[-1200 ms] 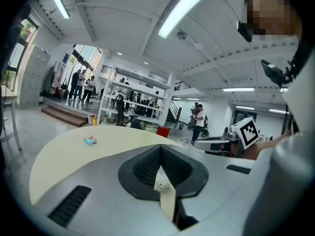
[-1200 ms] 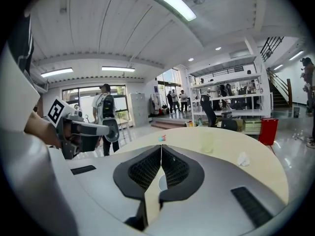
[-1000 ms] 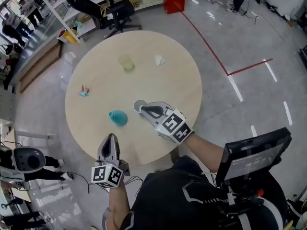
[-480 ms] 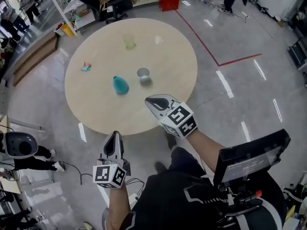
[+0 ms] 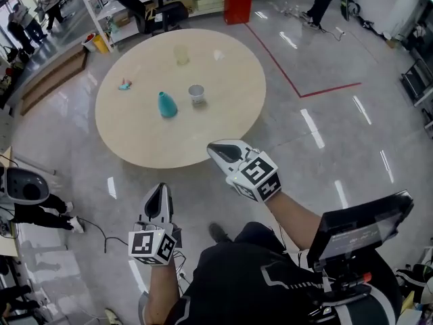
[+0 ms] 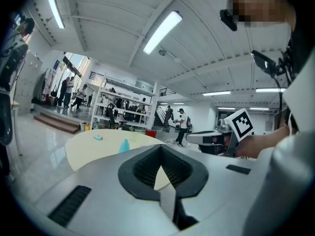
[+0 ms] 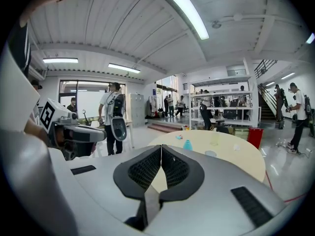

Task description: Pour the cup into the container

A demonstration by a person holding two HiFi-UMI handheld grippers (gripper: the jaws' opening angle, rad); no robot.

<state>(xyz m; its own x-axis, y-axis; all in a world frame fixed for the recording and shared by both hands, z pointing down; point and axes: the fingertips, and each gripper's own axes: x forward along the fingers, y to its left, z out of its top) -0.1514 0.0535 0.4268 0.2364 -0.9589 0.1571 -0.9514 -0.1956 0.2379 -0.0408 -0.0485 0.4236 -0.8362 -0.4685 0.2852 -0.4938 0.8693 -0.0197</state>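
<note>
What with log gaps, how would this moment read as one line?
left gripper: shut, empty | right gripper: shut, empty | grey cup: on table

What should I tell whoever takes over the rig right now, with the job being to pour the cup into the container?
Left tool: shut, empty, over the floor short of the table.
Right tool: shut, empty, over the floor just off the table's near edge.
Things: teal cup and small grey container sit side by side, apart, mid-table. A pale yellow cup is near the far edge.
Done: cannot tell whether anything was poured.
Left: probably step up, grasp the cup, tip it over the container.
</note>
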